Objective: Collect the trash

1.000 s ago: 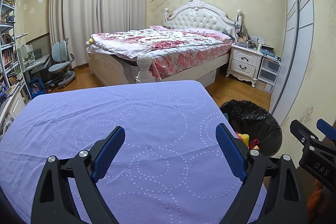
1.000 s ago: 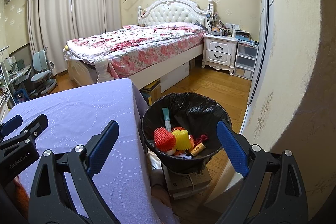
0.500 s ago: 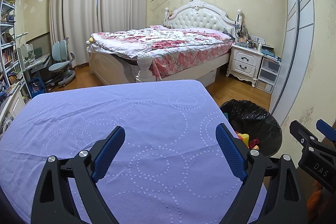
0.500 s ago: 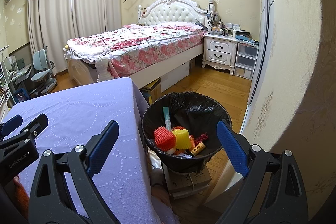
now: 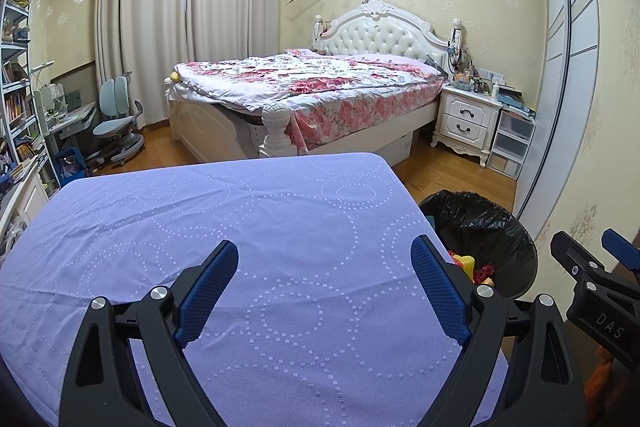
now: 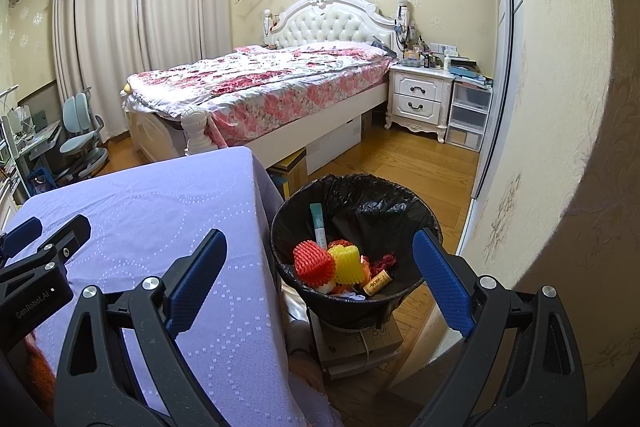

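Left gripper [image 5: 324,283] hangs over the lilac cloth [image 5: 240,227], jaws wide apart, nothing between them. Right gripper [image 6: 320,267]: jaws also wide apart and empty, aimed down past the table edge at the bin [image 6: 356,311].

Bin stands on a box just beside the table's right edge, black liner open. Trash is inside: red foam net [image 6: 314,263], yellow foam net [image 6: 347,263], a tube [image 6: 319,225] upright against the liner, a small brown item [image 6: 378,282].

Key relation: the bin lies ahead of and below the right gripper and off to the left gripper's right, so the right hand is nearer. No loose trash shows on the cloth; collection looks finished.

Against the earlier frames: no visible change in either view; both grippers unmoved, jaws equally wide.
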{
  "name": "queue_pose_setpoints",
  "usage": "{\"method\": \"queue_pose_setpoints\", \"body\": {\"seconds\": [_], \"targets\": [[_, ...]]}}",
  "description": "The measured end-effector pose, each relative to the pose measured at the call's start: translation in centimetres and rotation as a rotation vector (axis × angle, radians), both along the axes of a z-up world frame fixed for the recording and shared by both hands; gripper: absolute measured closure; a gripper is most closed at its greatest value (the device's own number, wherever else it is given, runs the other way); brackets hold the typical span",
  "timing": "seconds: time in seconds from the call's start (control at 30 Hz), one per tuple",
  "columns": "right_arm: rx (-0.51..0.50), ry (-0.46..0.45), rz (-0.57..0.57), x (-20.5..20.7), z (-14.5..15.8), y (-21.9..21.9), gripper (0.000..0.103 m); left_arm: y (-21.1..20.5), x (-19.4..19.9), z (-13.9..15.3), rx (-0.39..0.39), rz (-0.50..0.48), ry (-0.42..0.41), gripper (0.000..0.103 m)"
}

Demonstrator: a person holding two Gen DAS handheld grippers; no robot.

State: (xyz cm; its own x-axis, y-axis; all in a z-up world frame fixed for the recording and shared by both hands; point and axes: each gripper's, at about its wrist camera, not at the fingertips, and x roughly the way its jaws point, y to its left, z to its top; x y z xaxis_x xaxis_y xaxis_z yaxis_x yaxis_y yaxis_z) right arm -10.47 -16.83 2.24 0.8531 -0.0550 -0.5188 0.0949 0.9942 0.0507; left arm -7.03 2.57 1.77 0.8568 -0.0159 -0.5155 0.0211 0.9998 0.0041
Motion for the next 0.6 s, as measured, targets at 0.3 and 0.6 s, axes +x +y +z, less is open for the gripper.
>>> {"method": "queue_pose_setpoints", "body": {"seconds": [0.3,0.6], "targets": [[0.0,0.0,0.0,0.0,0.02,0.01,0.011,0.04,0.0,-0.01,-0.003,0.001,0.001,0.015],[0.0,0.0,0.001,0.0,0.03,0.02,0.011,0.49,-0.13,0.24,0.0,0.012,-0.004,0.015]]}}
